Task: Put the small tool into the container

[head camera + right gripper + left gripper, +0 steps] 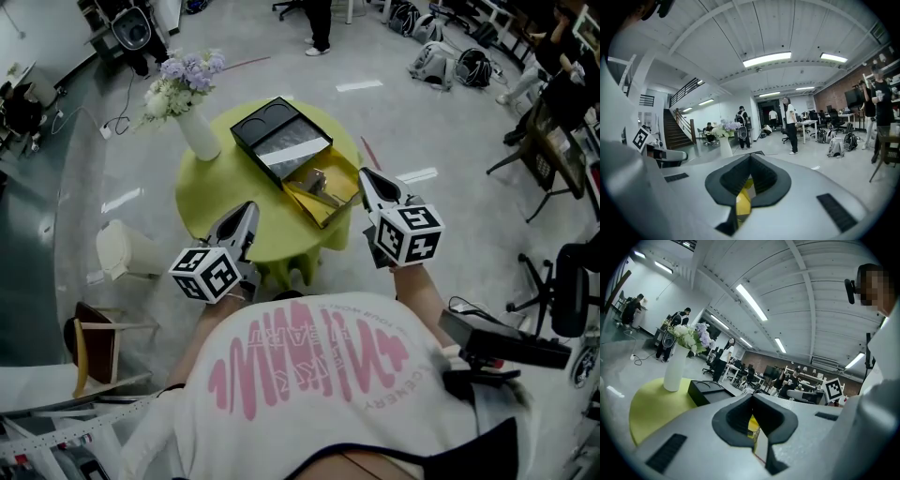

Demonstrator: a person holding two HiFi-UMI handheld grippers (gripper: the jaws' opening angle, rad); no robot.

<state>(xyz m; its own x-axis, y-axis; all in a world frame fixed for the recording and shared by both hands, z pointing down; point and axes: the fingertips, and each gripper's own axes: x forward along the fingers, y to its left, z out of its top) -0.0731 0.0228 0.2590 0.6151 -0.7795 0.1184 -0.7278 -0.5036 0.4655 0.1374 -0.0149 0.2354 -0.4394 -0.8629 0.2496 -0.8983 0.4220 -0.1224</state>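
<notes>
**Both grippers off the table, tool hard to make out in the case**

The left gripper [251, 210] and the right gripper [366, 175] hang above the near edge of the round yellow-green table [214, 202]. Each has its jaws closed tip to tip. The left gripper view and the right gripper view both show only yellow background through the slit below the tips, so neither has hold of anything.

An open black case [281, 139] lies on the table. The half nearer the person is a yellow-lined tray [330, 212]. A small metallic piece [320, 184], probably the small tool, lies in that tray just ahead of the right gripper's tips. It is too small to name more closely. If it is the tool, it is already inside the container, and the task looks done or close to it.

Several things could go wrong from here:
- **Pushing instead of pinching:** if either gripper goes down with its jaws closed, it would shove the piece, which could slide along the liner or hop over the low rim.
- **A poor grip:** the piece is flat and shiny, so jaws that close off-centre may catch the liner or lose it.
- **Moving the case:** the case looks light and its yellow half sits near the table's right edge, so a downward press or sideways nudge could tilt it or push it off.
- **Knocking the vase:** the white vase [199, 137] of flowers [184, 79] stands at the far left, just beside the case. A wide reach with the left gripper could topple it.
</notes>
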